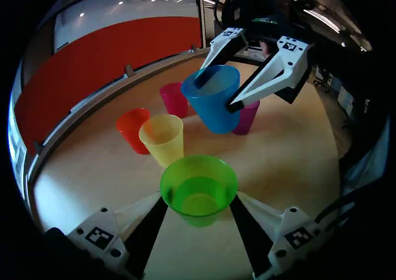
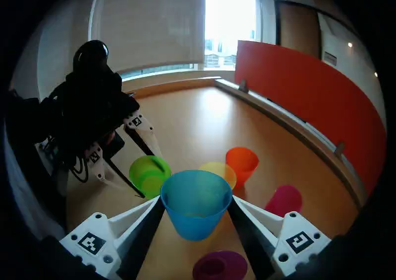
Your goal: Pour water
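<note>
My left gripper [image 1: 198, 204] is shut on a green cup [image 1: 199, 178], held upright low in the left gripper view. Beyond it my right gripper [image 1: 216, 93] is shut on a blue cup [image 1: 212, 107], which hangs above the table and tilts slightly. In the right gripper view the blue cup [image 2: 196, 215] sits between my right gripper's [image 2: 196, 202] fingers. The green cup [image 2: 148, 173] lies just left of it, in my left gripper [image 2: 150, 177]. The two cups are close but apart. I cannot tell whether either holds water.
On the wooden table [image 1: 297, 146] stand a yellow cup [image 1: 163, 139], an orange cup [image 1: 132, 129], a pink cup [image 1: 174, 98] and a purple cup [image 1: 246, 117]. A red partition [image 1: 99, 57] runs along the table's far edge. A person's dark shape [image 2: 84, 112] holds the left gripper.
</note>
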